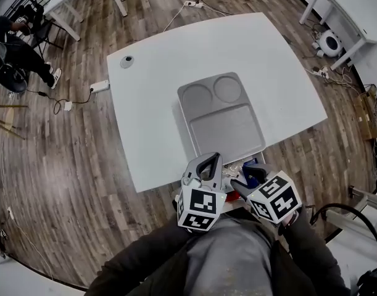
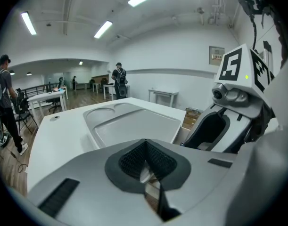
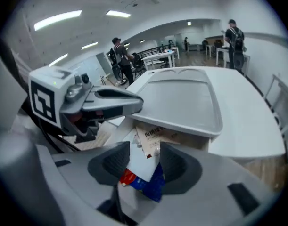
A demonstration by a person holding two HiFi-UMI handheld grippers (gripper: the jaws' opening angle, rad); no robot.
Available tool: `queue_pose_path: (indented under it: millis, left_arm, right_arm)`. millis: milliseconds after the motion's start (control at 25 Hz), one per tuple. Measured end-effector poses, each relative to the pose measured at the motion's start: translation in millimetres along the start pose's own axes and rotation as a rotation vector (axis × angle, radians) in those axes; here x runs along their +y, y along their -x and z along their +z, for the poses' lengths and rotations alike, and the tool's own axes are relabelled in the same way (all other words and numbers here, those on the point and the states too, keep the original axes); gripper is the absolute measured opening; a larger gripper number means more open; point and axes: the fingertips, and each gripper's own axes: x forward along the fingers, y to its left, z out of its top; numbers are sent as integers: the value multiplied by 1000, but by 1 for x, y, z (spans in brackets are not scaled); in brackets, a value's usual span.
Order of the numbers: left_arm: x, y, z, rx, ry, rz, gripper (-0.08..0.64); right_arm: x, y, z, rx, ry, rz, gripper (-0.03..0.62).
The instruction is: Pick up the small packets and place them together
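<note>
Left gripper (image 2: pixel 144 142): tilting down toward the grey plastic tray (image 2: pixel 134 126) — jaws pressing together.
Right gripper (image 3: pixel 144 157): pointing steeply down — jaws standing apart, red-white-blue small packets (image 3: pixel 146 180) showing between them.

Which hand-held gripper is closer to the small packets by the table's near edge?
Right. The right hand-held gripper has its jaws apart around the small white, red and blue packets; the left hand-held gripper sits alongside, jaws shut, pointing over the grey plastic tray.
</note>
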Motion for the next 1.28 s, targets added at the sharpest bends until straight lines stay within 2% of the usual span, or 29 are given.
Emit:
queue_pose_path:
  millis: [120, 240, 480, 640, 680, 720, 800, 1040, 1280]
  left_arm:
    - [0, 2, -1, 6, 8, -18, -5]
    - [0, 2, 0, 11, 15, -26, -5]
    - [-1, 1, 1, 19, 21, -27, -5]
    - [-2, 1, 0, 20, 20, -25, -5]
    - [-2, 0, -1, 19, 20, -24, -5]
    - [-2, 0, -1, 19, 20, -24, -5]
    - [-1, 0, -1, 18, 20, -25, -5]
    - [6, 2, -2, 15, 12, -15, -5]
    - [8, 3, -3, 15, 15, -21, -5]
  right_arm:
    - [-1, -14, 0, 56, 117, -77, 187]
    - [-6, -22, 2, 111, 150, -103, 187]
    - [-12, -34, -8, 270, 235, -125, 187]
    - [-6, -38, -13, 333, 275, -80, 163]
    - [-3, -39, -14, 334, 278, -56, 147]
    - [-1, -41, -15, 325, 271, -29, 89]
    - [2, -42, -14, 296, 244, 7, 25]
    - [10, -27, -6, 257, 240, -1, 9]
    - [28, -5, -15, 206, 238, 35, 9]
